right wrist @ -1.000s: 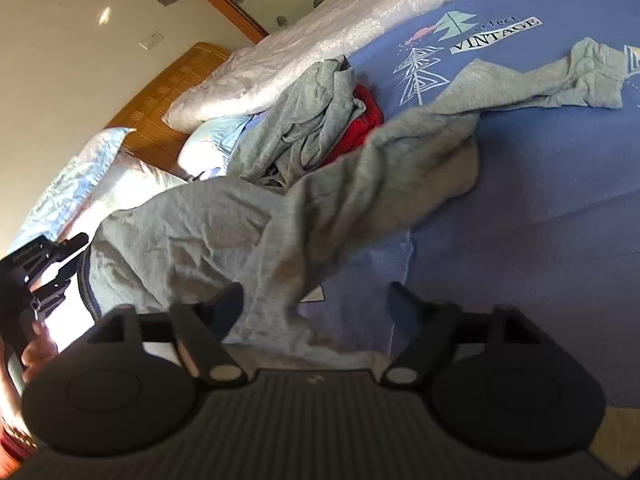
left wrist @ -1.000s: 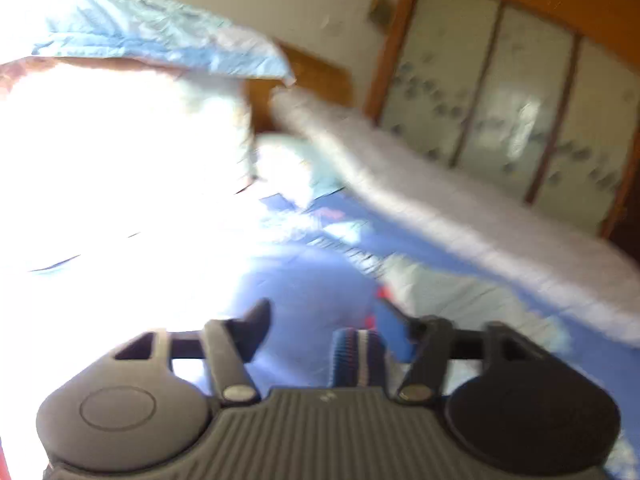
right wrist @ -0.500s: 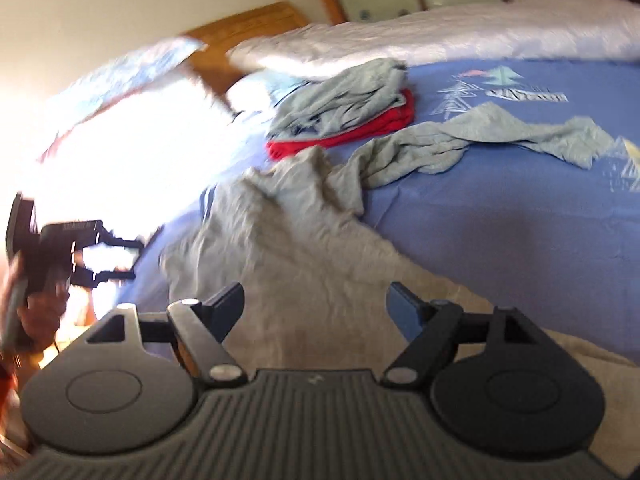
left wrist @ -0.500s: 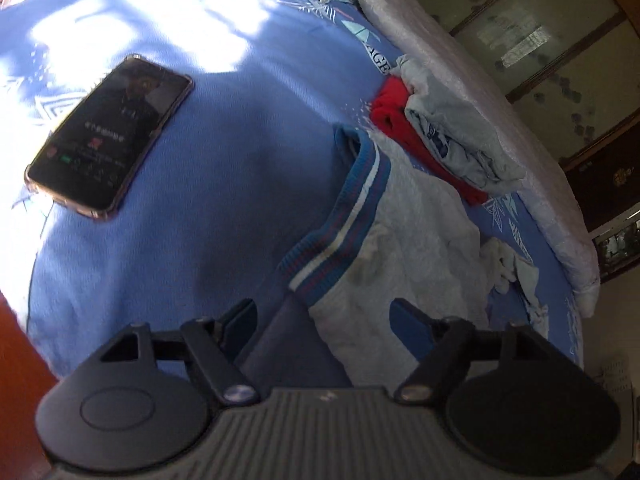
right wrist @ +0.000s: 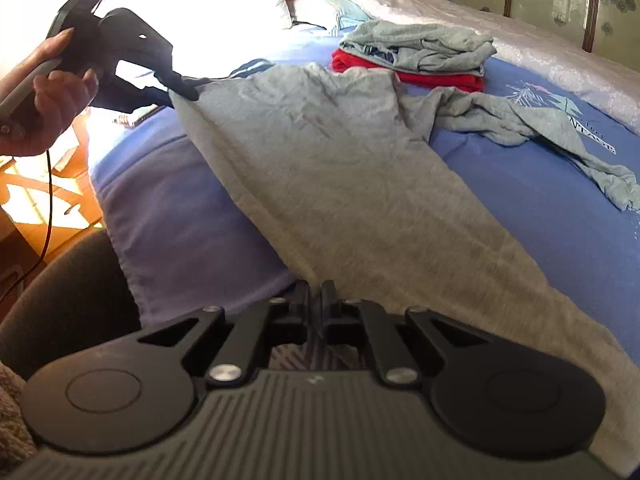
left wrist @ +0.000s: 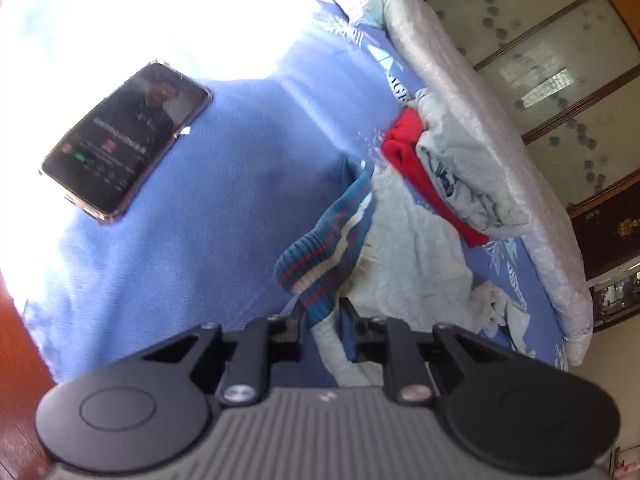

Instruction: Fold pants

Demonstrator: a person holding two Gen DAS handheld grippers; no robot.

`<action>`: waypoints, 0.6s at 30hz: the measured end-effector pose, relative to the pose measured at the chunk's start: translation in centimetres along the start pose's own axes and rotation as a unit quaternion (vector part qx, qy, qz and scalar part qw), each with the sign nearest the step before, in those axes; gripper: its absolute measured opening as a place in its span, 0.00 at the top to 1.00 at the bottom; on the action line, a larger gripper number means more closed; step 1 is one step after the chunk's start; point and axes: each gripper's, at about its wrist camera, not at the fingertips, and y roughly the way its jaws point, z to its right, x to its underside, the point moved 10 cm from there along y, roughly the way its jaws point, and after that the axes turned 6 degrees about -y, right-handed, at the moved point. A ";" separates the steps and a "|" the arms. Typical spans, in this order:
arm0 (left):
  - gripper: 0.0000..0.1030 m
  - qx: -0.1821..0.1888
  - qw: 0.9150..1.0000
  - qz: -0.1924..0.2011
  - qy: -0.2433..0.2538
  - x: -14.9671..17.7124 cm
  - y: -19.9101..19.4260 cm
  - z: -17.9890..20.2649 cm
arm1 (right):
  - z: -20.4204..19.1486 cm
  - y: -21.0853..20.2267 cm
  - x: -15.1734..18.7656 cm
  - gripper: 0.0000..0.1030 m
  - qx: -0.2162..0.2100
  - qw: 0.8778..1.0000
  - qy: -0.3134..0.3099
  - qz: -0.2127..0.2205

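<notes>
Grey pants (right wrist: 340,168) lie stretched across the blue bedsheet (right wrist: 540,208), one leg toward me, the other leg (right wrist: 560,132) crumpled to the right. Their striped blue waistband (left wrist: 332,248) shows in the left wrist view, with the grey cloth (left wrist: 416,264) behind it. My left gripper (left wrist: 324,316) is shut on the waistband; it also shows in the right wrist view (right wrist: 182,88), held by a hand at the pants' far left corner. My right gripper (right wrist: 315,294) is shut on the near edge of the pants leg.
A phone (left wrist: 128,140) lies on the sheet left of the waistband. A folded grey garment on a red one (right wrist: 416,52) sits at the back, also in the left wrist view (left wrist: 440,176). A rolled quilt (left wrist: 500,140) lines the far side. The bed edge and wooden floor (right wrist: 52,188) are at left.
Both grippers were open and have closed on the pants: the left on the waistband, the right on the leg edge. The pants now lie stretched out between them.
</notes>
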 end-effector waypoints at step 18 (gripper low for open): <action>0.65 -0.087 0.988 0.119 0.047 -3.0 -4.3 1.7 | 15.8 -4.9 -3.6 0.80 0.002 0.974 0.218 0.057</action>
